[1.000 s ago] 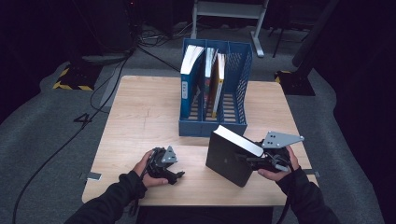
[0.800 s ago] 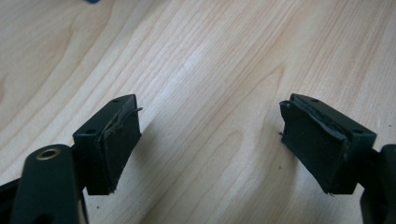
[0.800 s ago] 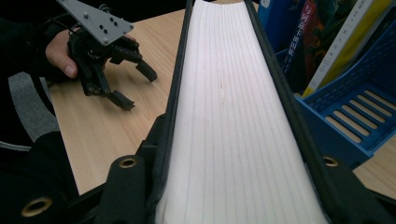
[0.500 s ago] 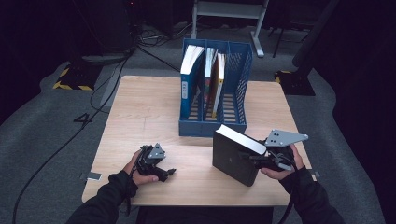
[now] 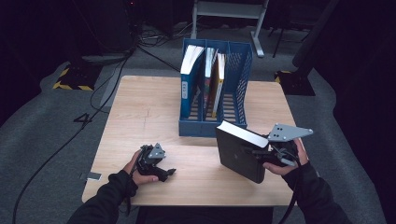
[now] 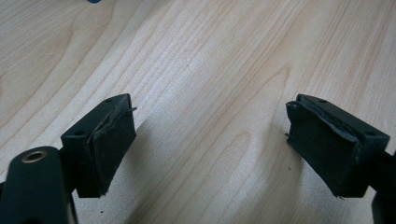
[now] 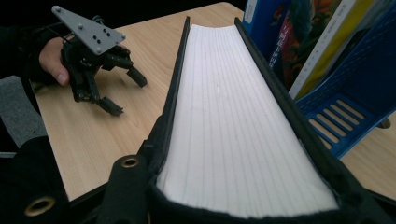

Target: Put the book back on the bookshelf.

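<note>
**Inspector:** Largest first. The desk (image 5: 140,107) carries a blue file rack (image 5: 243,70) at its far centre, with three books (image 5: 189,70) upright in its left and middle slots. The right-hand slot looks unoccupied.

**Clerk:** And the work in hand?

**Inspector:** A thick black book (image 5: 238,151) stands raised at the near right, just in front of the rack, white page edge upward. The right tool (image 5: 261,156) pinches it across the covers. In my judgement the book is lifted but not yet shelved; carrying it over the rack's front wall and lowering it into the free slot remains.

**Clerk:** The other hand?

**Inspector:** The left tool (image 5: 161,173) rests at the near left, jaws spread wide and just opened further, nothing between them, well apart from the book.

**Clerk:** Obstructions?

**Inspector:** Only the rack's near wall and the leaning books beside the free slot.
</note>
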Demonstrator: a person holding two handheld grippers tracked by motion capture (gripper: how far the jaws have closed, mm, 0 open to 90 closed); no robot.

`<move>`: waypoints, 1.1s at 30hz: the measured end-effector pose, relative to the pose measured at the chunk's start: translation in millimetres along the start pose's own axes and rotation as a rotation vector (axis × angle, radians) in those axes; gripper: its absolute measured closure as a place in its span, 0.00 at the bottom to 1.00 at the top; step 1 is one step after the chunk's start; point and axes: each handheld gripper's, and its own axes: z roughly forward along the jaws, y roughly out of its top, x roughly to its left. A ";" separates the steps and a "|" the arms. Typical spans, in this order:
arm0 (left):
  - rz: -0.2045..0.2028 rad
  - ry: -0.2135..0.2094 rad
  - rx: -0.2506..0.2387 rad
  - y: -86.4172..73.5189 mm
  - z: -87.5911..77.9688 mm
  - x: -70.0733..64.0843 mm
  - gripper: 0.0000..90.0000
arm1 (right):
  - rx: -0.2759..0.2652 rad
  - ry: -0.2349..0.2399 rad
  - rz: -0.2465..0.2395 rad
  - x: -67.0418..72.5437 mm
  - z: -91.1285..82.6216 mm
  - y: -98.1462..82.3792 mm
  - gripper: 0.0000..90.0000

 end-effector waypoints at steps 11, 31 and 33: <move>0.000 0.000 0.000 0.0 0.0 0.0 0.17 | -0.061 -0.077 -0.004 -12.1 -27.4 23.6 0.59; 0.007 -0.003 0.001 0.5 0.4 0.6 0.16 | -0.121 -0.247 0.061 -60.5 -28.6 62.7 0.59; 0.005 -0.004 0.003 1.6 1.6 0.6 0.16 | -0.130 -0.253 0.075 -65.0 -25.1 66.7 0.59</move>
